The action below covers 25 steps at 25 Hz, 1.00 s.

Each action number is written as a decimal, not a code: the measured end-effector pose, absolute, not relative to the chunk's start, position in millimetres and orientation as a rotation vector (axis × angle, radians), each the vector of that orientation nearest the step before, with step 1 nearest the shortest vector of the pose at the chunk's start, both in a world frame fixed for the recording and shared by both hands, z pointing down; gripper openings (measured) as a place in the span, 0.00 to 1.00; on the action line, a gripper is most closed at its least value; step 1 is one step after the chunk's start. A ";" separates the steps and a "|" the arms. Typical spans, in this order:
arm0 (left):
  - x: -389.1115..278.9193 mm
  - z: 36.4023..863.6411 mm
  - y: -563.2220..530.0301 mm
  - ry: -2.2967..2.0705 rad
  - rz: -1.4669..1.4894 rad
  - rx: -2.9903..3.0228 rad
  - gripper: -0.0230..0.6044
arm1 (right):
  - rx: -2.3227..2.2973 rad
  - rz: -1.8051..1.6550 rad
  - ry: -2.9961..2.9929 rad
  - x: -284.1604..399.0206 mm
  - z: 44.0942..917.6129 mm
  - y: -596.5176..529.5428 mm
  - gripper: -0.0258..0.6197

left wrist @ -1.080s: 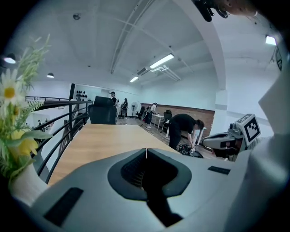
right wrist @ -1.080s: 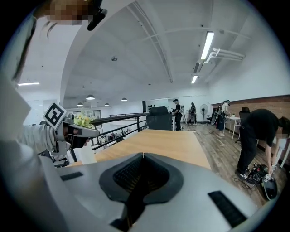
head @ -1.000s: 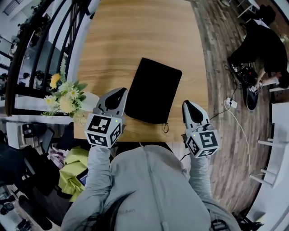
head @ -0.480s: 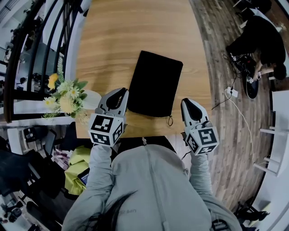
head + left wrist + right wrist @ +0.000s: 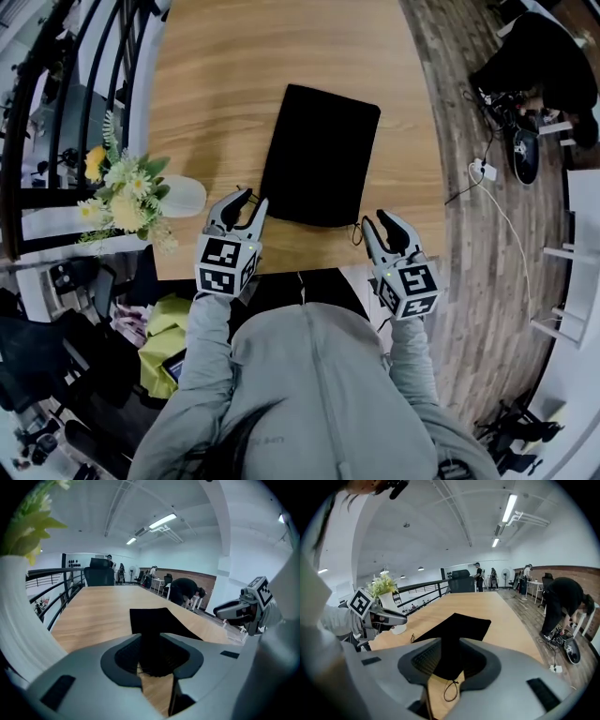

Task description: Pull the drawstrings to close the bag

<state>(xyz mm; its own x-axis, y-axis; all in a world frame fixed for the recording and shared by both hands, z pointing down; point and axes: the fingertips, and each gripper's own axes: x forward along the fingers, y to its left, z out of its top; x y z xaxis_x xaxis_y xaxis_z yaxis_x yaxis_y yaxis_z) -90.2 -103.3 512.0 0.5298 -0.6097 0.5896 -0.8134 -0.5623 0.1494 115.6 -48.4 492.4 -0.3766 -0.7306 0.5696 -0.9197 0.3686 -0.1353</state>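
Evidently the pull has not yet begun. The black bag (image 5: 319, 155) is seen lying flat on the wooden table (image 5: 216, 84), a little above the middle of the head view and slightly skewed. Its near edge is turned towards the person, presumably because the mouth and cords sit there within reach of both sides.

A thin drawstring loop (image 5: 357, 232) is seen trailing from the bag's lower right corner onto the bare wood. In the right gripper view the same loop is framed low in the centre, just past the jaws. A matching cord at the lower left corner is only faintly made out.

The left gripper (image 5: 251, 199) is held at the bag's lower left corner and the right gripper (image 5: 377, 221) at its lower right corner. One cord can thus be taken by each and drawn outwards. Both pairs of jaws are opening and stand partly apart. Nothing is pressed between the pads. Only bag cloth and table are seen through each gap, so neither cord is judged to be gripped.

A white vase (image 5: 178, 197) of flowers (image 5: 122, 192) stands at the left of the head view, just beside the left gripper. An outward pull on that side is therefore judged to need some care.
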 end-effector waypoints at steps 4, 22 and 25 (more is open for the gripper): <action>-98.7 543.2 -98.7 -1.150 0.795 2.347 0.30 | 1.387 0.668 -2.164 117.3 523.8 -33.0 0.26; -122.8 621.7 -94.5 -0.880 1.443 2.463 0.50 | 1.223 0.802 -1.995 116.3 613.9 2.7 0.34; -121.8 622.6 -96.3 -0.837 1.439 2.485 0.51 | 1.226 0.795 -1.978 116.8 618.6 -1.0 0.34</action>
<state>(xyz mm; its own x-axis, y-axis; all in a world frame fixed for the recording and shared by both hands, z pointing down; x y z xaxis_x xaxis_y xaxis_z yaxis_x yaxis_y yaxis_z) -121.8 -96.3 622.6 0.3839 -0.3901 0.8369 -0.5342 -0.8331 -0.1433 116.8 -1.0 618.6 -0.3346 -0.5082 0.7936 -0.9161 0.3730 -0.1474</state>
